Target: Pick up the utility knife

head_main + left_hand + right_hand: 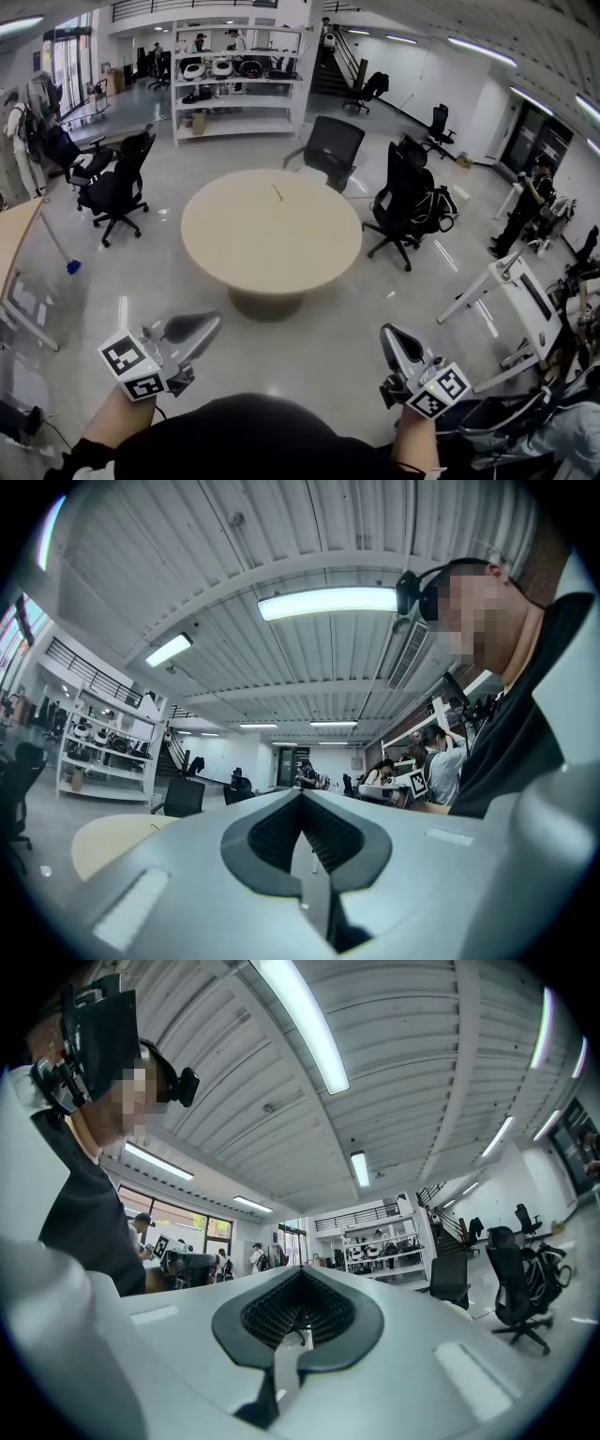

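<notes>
The utility knife is lying on the counter, long axis running upper-left to lower-right; the left gripper and right gripper are hovering, fingers closed, empty.

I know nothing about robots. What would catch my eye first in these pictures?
A big round table stands mid-floor in the head view, with one thin yellowish thing, likely the utility knife, lying near its far side. At the bottom edge the left claw and right claw, both closed and empty, point toward it without reaching it. Black office chairs stand around it.
</notes>
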Demonstrator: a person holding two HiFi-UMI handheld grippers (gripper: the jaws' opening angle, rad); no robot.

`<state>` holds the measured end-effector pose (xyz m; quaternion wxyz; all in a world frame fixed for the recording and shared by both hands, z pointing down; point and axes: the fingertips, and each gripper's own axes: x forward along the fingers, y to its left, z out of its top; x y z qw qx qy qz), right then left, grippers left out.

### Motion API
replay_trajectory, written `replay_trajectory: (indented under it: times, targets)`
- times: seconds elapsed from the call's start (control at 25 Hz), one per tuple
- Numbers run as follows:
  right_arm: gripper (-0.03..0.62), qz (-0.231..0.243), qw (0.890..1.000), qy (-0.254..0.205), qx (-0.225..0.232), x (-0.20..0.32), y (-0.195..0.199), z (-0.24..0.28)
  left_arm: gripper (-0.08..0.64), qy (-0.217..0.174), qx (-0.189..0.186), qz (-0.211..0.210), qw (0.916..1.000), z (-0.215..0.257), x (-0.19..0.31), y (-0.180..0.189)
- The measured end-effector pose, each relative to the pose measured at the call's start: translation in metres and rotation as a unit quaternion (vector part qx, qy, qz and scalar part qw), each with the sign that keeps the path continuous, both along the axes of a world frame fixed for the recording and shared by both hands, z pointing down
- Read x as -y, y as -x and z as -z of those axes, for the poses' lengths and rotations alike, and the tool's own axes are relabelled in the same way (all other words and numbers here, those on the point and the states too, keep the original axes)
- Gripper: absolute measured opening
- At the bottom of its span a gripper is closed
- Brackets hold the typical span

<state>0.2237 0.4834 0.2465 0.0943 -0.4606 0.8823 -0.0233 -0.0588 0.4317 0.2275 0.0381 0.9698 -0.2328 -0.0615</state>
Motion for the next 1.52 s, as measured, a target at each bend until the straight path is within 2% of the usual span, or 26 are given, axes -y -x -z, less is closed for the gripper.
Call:
replay_trajectory:
  times: [0.4,0.64,0.96,1.08,1.24,1.52]
  targets:
    - [0.014,-0.006,1.0,0.006,0.003,0.024,-0.011,-0.013,0.0,0.004,0.007,-0.012,0.9999,-0.012,0.029,-0.015]
    - [0.014,-0.019,1.0,0.015,-0.011,0.055,0.008,-0.015,0.0,0.012,-0.005,-0.024,0.9996,-0.02,0.067,0.005]
    - [0.014,-0.036,0.999,0.019,-0.023,0.163,0.064,-0.003,0.0,0.019,-0.028,-0.041,0.9986,-0.026,0.181,0.057]
    - [0.014,-0.032,0.999,0.008,-0.042,0.209,0.096,0.01,0.0,0.004,-0.028,-0.044,0.9987,-0.015,0.229,0.084]
    - [0.014,-0.034,0.999,-0.002,-0.033,0.269,0.127,0.016,0.0,0.0,-0.03,-0.037,0.9989,-0.013,0.291,0.119]
    - [0.014,-0.05,0.998,0.007,-0.033,0.347,0.145,0.002,0.0,0.013,-0.026,-0.044,0.9986,-0.029,0.374,0.143]
